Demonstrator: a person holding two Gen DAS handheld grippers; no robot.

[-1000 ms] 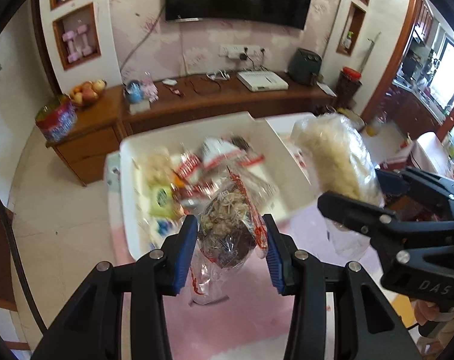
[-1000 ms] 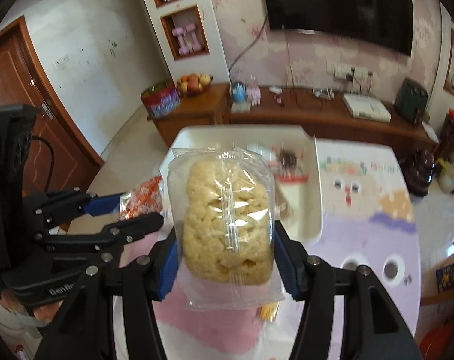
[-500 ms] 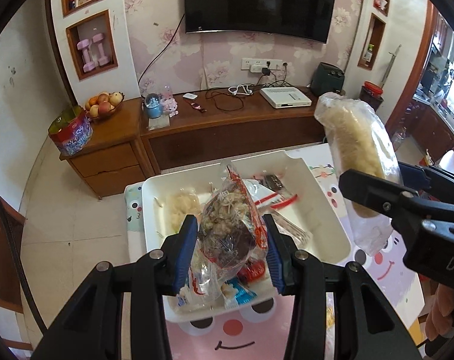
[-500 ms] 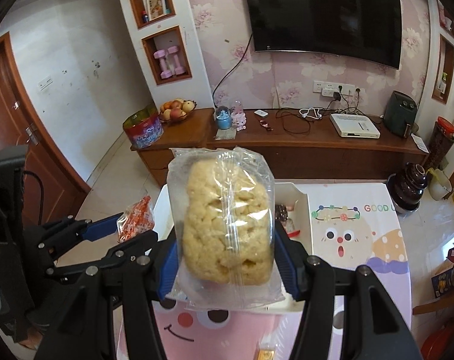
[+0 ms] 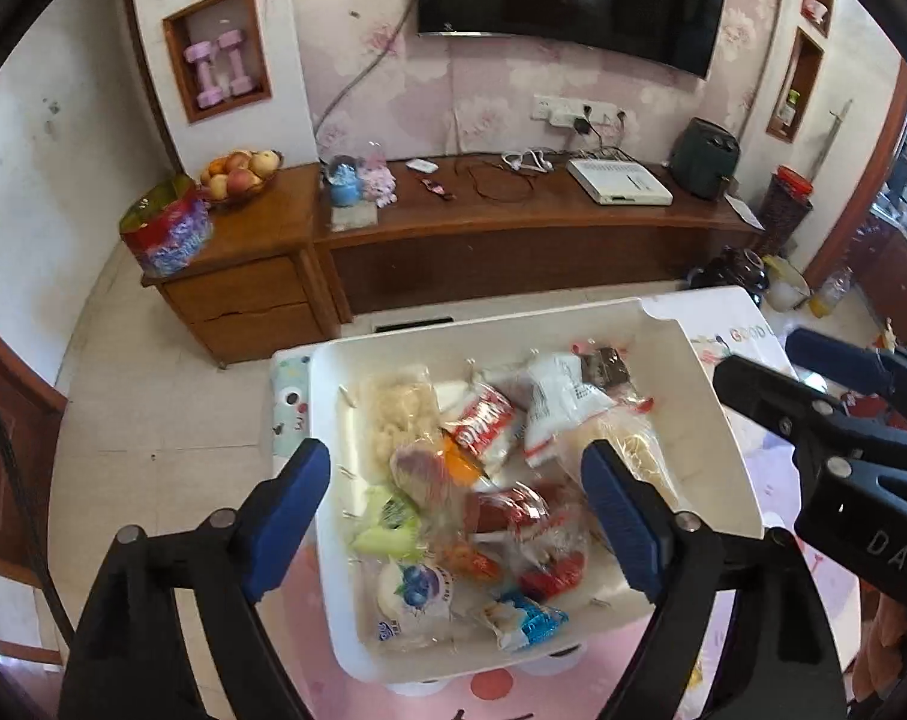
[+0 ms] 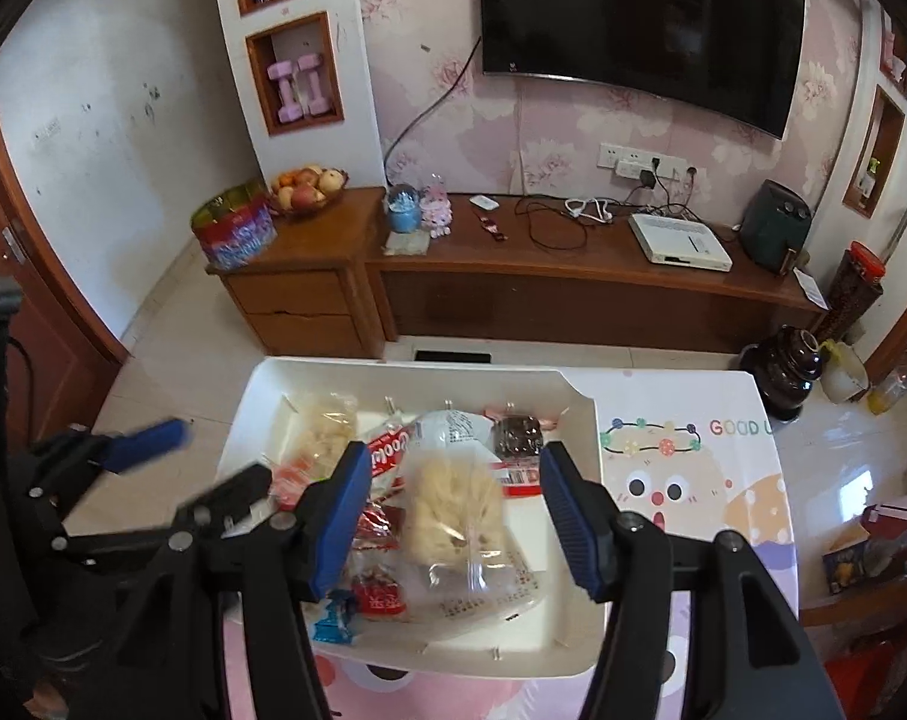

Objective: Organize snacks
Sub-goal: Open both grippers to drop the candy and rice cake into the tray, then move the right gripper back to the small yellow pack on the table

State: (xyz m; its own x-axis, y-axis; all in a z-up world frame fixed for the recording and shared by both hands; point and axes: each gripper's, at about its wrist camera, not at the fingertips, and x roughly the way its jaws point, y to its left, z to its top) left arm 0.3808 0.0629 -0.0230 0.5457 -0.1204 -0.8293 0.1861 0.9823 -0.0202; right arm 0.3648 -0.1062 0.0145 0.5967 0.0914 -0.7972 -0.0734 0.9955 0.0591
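Item: assorted wrapped snacks, lying heaped in a white tray on a pink cartoon-print table. Uppermost was a clear bag of pale puffed rice cake, resting on the pile between the spread fingers of the right gripper, which pinched nothing. The left gripper likewise stood spread and empty above the tray, over a red-and-clear packet and a blueberry-print pack. Handling, judged: all light, soft-walled, slippery film; the rice cake brittle and liable to crumble under a hard squeeze. Best taken across the bag's middle, lightly, or by a crimped end seam.
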